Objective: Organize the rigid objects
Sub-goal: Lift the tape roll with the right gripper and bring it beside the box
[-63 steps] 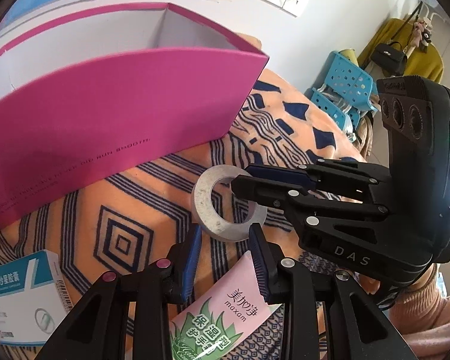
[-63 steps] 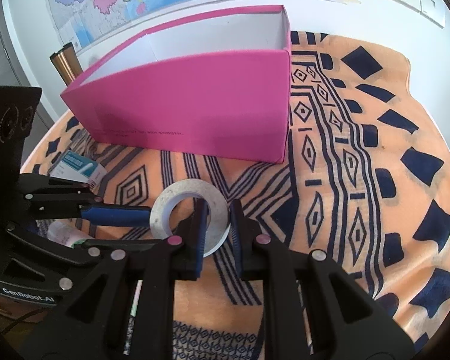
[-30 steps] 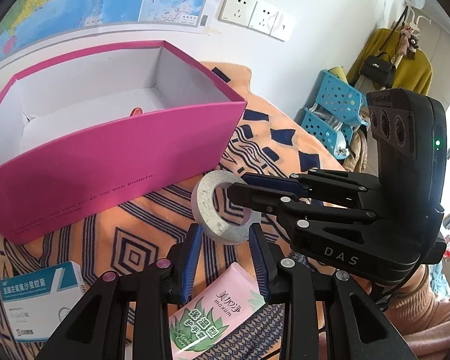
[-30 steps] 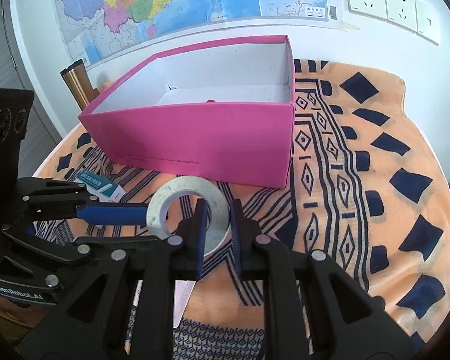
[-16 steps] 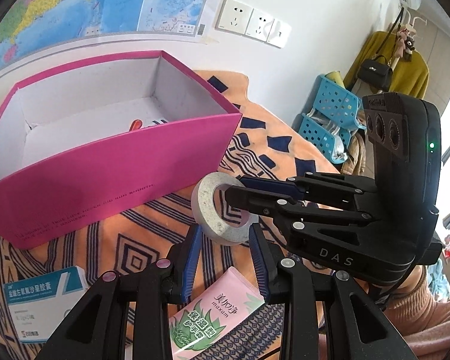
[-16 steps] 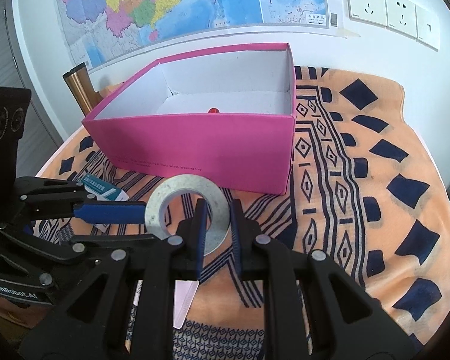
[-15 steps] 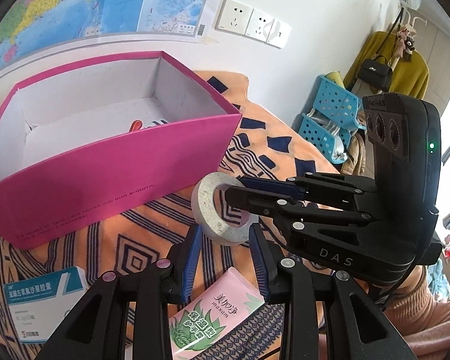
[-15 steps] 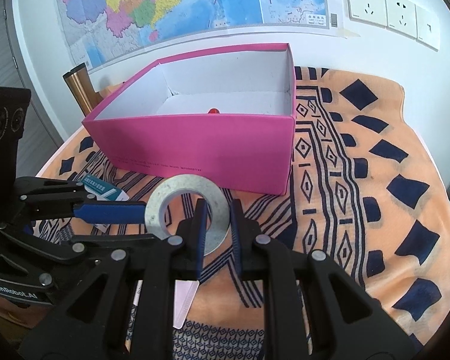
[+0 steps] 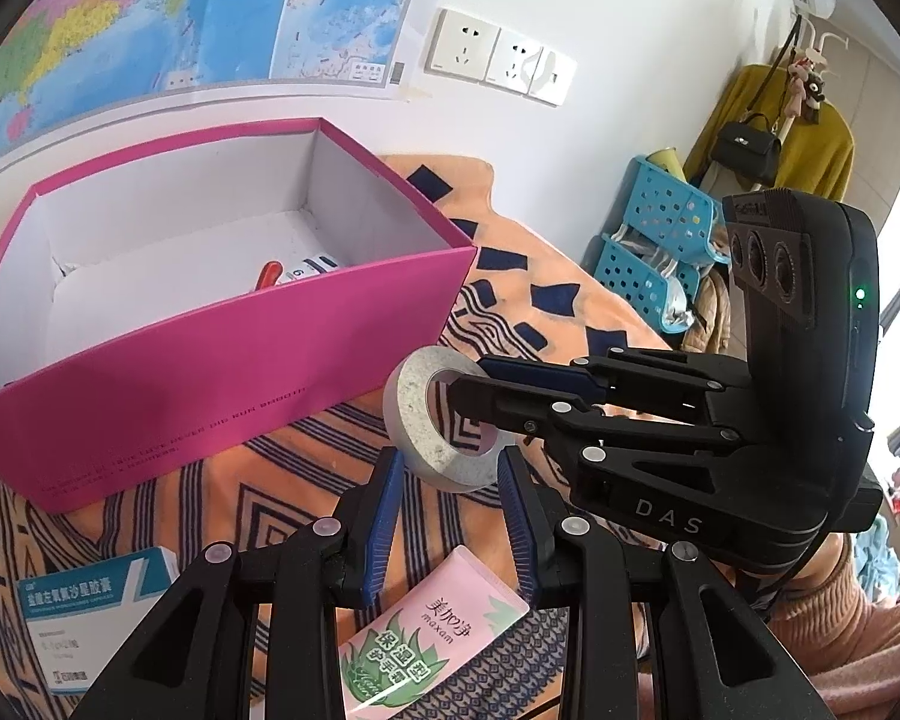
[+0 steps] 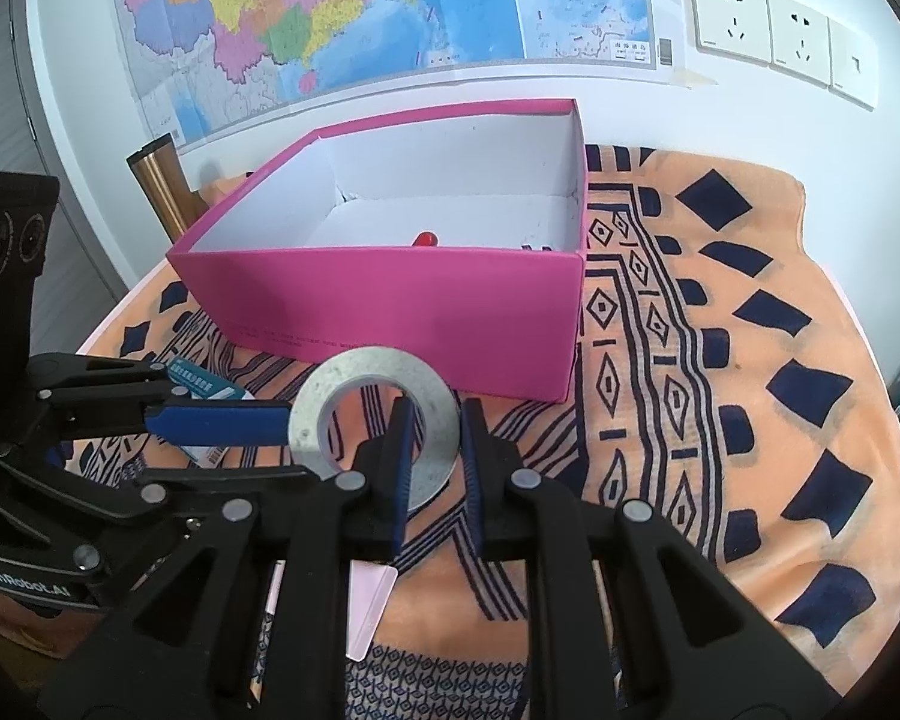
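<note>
At centre of both frames, tape roll (image 10: pixel 378 414) held off cloth, below pink box (image 10: pixel 390 300); right gripper (image 10: pixel 435 456) pinches its rim, left gripper (image 9: pixel 450 480) clamps its near edge; risk: double grip twists, roll slips out short of box

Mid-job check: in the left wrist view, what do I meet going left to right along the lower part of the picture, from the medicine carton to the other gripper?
blue-and-white medicine carton → left gripper → pink hand-cream tube → right gripper, shut on the roll of tape.
</note>
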The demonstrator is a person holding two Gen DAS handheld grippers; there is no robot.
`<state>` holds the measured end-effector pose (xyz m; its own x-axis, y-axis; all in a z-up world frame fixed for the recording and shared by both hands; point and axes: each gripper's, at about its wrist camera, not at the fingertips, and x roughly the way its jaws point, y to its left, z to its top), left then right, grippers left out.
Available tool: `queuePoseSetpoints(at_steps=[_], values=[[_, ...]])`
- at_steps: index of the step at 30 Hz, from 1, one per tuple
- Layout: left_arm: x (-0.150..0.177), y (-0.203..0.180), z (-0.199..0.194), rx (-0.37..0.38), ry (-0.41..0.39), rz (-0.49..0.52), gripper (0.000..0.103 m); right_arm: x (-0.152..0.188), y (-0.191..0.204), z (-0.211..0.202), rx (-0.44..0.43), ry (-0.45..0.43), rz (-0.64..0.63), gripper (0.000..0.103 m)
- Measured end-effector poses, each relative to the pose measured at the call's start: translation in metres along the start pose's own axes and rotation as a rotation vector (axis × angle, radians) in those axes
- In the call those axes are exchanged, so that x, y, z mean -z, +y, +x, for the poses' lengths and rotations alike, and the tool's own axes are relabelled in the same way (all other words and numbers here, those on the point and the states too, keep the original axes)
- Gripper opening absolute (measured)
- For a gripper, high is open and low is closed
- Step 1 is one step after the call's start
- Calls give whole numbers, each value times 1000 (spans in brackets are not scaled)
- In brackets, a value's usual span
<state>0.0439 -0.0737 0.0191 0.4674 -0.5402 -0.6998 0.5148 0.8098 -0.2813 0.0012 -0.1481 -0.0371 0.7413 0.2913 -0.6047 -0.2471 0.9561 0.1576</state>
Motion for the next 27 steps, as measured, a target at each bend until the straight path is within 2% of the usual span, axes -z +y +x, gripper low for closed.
queuePoseSetpoints(at_steps=[27], values=[[-7, -2, -5, -8, -28, 15, 32, -12, -3, -6, 5, -26, -13, 17]])
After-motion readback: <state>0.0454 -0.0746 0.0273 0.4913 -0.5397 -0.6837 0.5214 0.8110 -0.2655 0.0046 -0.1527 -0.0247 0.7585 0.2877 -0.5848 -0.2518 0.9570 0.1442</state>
